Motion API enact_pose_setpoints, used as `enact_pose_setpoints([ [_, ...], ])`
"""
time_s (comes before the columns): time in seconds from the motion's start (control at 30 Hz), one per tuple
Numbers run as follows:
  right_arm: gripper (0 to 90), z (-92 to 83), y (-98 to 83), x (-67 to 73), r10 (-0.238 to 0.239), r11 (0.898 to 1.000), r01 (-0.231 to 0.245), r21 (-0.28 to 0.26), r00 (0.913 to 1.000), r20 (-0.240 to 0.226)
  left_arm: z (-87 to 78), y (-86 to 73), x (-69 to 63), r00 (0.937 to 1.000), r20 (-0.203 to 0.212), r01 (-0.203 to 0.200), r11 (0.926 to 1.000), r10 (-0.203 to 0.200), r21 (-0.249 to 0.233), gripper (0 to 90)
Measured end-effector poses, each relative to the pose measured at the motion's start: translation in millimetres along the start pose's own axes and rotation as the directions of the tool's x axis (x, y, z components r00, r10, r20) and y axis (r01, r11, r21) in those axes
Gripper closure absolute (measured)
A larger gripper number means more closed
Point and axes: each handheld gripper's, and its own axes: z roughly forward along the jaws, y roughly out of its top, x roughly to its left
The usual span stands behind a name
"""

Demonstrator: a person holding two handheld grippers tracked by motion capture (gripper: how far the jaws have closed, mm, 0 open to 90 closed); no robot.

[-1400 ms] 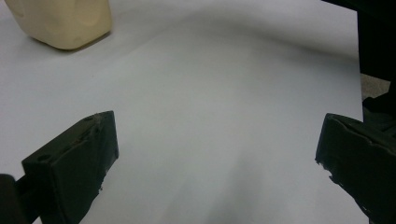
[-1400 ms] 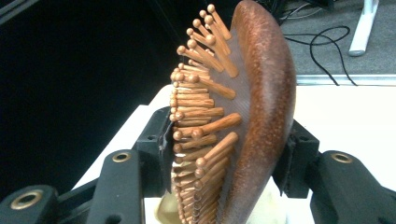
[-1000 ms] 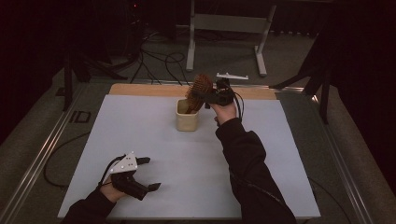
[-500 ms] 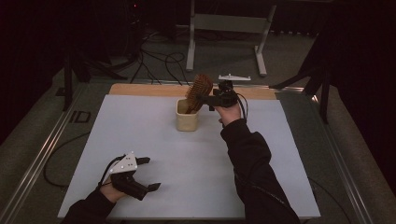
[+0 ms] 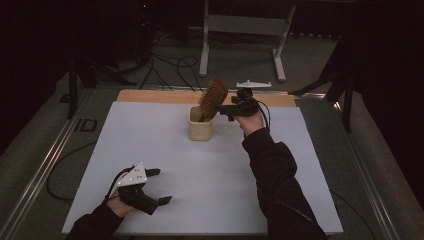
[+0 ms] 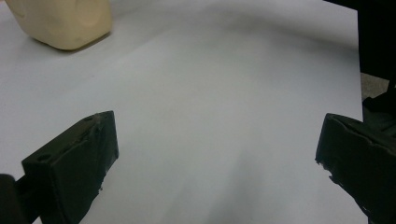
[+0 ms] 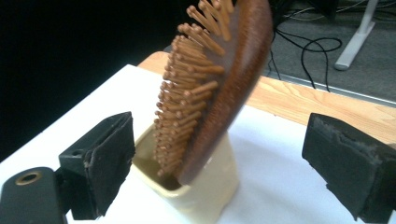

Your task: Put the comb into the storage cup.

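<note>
I see the wooden hairbrush (image 7: pixel 212 88) standing handle-down in the cream cup (image 5: pixel 200 129) at the far middle of the white table (image 5: pixel 150 145). Its long side points up and leans a bit. My right gripper (image 5: pixel 226 108) is much nearer, with the brush right between its jaws. They are wide open and touch nothing. My left gripper (image 5: pixel 159 186) rests near me, also wide open and holding nothing.

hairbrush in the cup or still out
In: the wooden hairbrush stands tilted with its lower end inside the cream cup, right gripper jaws apart.
</note>
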Motion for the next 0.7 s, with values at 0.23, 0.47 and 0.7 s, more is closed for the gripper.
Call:
enact_pose_setpoints([
  [0.23, 8.9, -5.0, -5.1, -1.9, -0.013, 1.000, 0.013, 0.010, 0.9999, -0.003, 0.3, 0.3, -0.6, 1.0000, 0.002, -0.003, 1.0000, 0.003, -0.001, 0.1],
  [0.47, 9.0, -15.8, -14.4, -3.4, -0.029, 1.000, 0.029, 0.011, 0.9995, -0.015, 0.5, 0.3, -0.7, 1.0000, 0.003, -0.001, 1.0000, 0.001, 0.000, 0.0],
  [0.7, 8.9, -25.5, -25.1, -3.6, -0.044, 0.999, 0.044, 0.000, 0.9988, -0.022, 0.5, -0.1, -0.5, 1.0000, 0.004, -0.001, 1.0000, 0.001, 0.000, 0.0],
])
